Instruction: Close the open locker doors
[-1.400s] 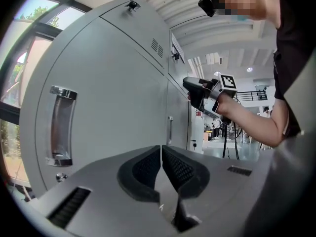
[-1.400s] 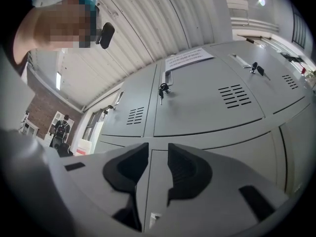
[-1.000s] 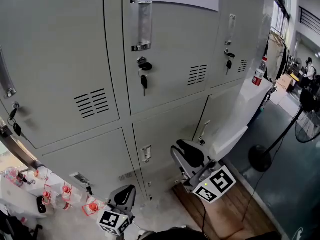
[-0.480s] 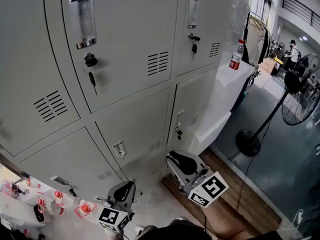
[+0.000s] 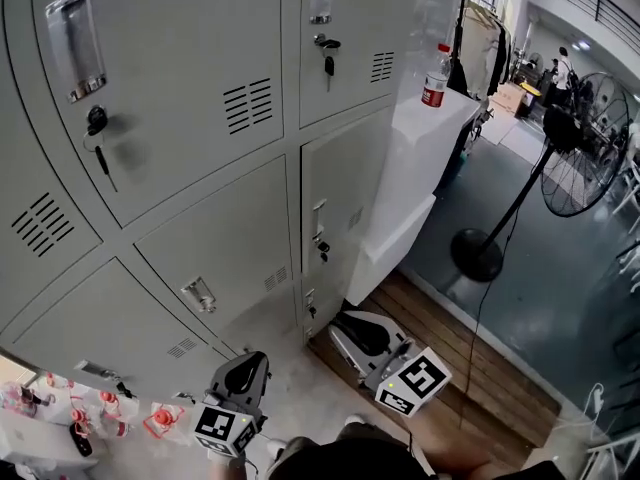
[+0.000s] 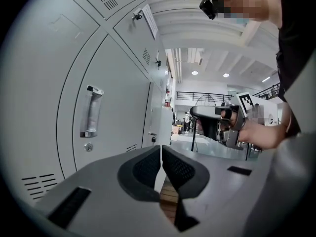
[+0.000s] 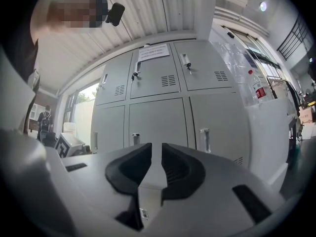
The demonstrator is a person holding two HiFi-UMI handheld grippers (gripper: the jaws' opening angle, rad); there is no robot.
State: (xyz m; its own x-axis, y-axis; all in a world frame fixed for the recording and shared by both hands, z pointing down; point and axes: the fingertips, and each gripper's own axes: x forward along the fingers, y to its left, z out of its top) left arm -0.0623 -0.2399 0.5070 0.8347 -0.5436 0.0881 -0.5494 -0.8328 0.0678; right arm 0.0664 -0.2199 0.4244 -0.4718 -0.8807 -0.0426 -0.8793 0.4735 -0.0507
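One long bank of grey lockers [image 5: 200, 118] across the head view, every door in sight flush in its frame, the lower right door [image 5: 345, 193] included. Just beside it, a white cabinet [image 5: 415, 158] with a bottle [image 5: 434, 76] on top, then a standing fan [image 5: 580, 133] farther out.

Only in the right gripper view: a paper notice [image 7: 154, 51] on the upper middle door, above three lower doors side by side, all closed. Only in the left gripper view: the right gripper [image 6: 200, 116] side-on, in a hand [image 6: 259, 132].

Low in the head view, the same right gripper [image 5: 350, 330] over wooden boards [image 5: 470, 358], apart from the lockers, jaws almost together after just closing, nothing between. Left gripper [image 5: 250, 366] nearby, jaws together too, empty.

Against a second ago: right gripper no longer up by the lower right door's handle but lower and clear of it. Notice gone off the top of the head view. Fan head now in full sight.
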